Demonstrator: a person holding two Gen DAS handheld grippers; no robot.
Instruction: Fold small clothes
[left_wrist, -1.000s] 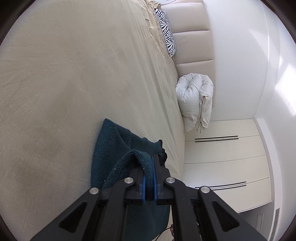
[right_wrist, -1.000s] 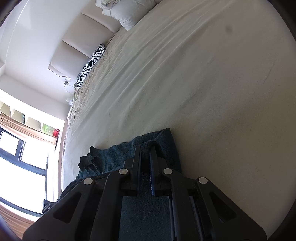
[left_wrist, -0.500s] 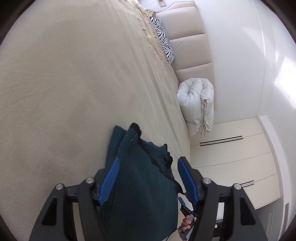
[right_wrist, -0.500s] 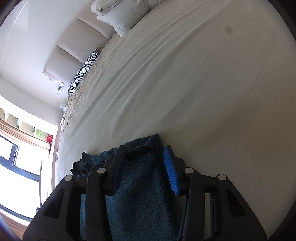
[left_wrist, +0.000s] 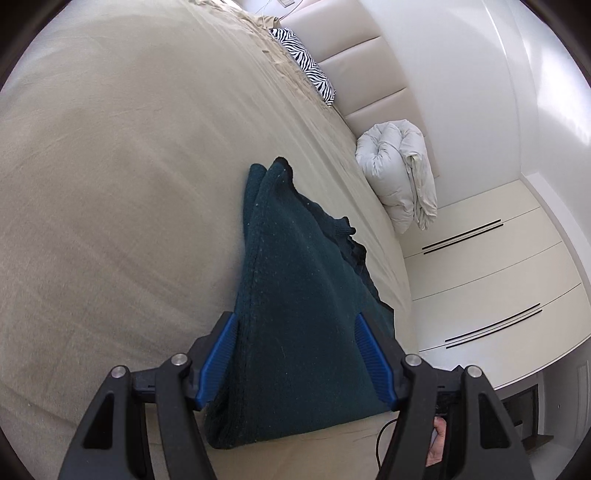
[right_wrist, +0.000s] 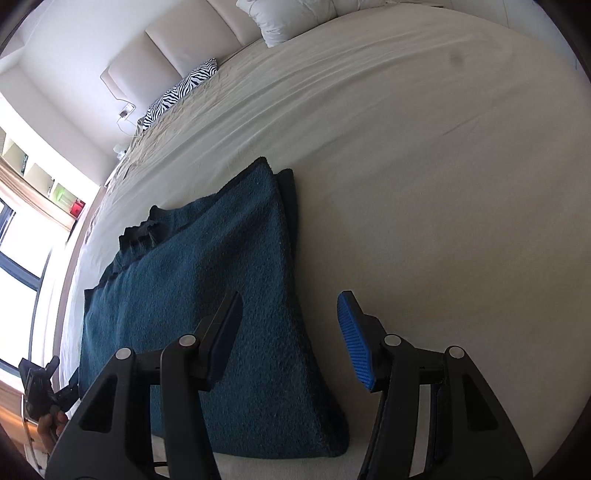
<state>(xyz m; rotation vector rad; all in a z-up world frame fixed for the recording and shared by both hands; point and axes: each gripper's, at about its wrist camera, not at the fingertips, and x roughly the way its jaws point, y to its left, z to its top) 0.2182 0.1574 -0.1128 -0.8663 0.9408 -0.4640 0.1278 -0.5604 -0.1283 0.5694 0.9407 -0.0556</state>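
Note:
A dark teal knit garment (left_wrist: 295, 314) lies folded flat on the beige bed sheet (left_wrist: 110, 166); it also shows in the right wrist view (right_wrist: 207, 295). My left gripper (left_wrist: 295, 354) is open and empty, its blue pads (left_wrist: 218, 350) either side of the garment's near edge, just above it. My right gripper (right_wrist: 291, 332) is open and empty over the garment's near right corner. The sheet shows there too (right_wrist: 443, 184).
A zebra-print pillow (left_wrist: 306, 70) and a rolled white duvet (left_wrist: 399, 177) lie at the padded headboard (left_wrist: 369, 55). White wardrobe doors (left_wrist: 498, 277) stand past the bed's edge. A window (right_wrist: 18, 240) is at the left of the right wrist view.
Both grippers were shut on the garment's edge a second ago. They opened, let it go and drew back. The garment now lies folded on the sheet.

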